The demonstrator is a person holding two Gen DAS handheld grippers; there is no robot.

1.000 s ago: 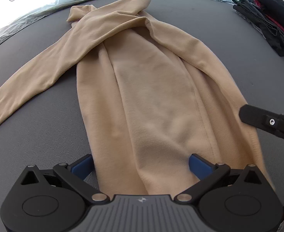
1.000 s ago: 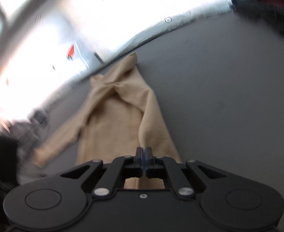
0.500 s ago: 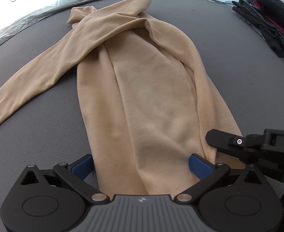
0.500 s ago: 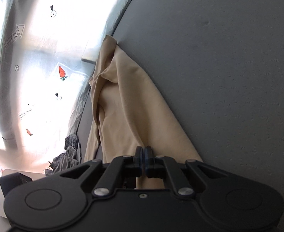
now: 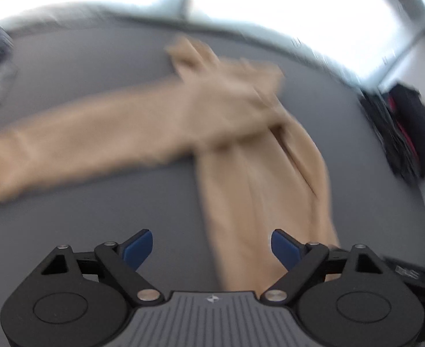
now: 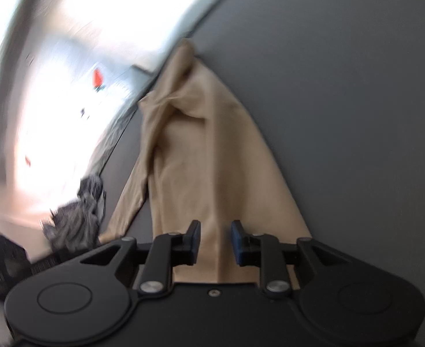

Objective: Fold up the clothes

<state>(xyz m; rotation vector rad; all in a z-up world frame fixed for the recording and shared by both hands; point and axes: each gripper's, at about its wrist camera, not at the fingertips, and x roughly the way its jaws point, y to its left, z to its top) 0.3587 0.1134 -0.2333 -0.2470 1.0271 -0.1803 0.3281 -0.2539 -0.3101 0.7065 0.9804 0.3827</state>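
While tan top [image 5: 258, 179] lies flat | left fingers [image 5: 212, 250] closing, empty | right fingers [image 6: 214, 241] opening, released | dark clothes [image 5: 406, 133] nearby

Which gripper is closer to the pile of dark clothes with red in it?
Right, probably. The dark clothes pile lies beyond the tan shirt, on the right gripper's side; the left gripper hangs left of the shirt's hem.
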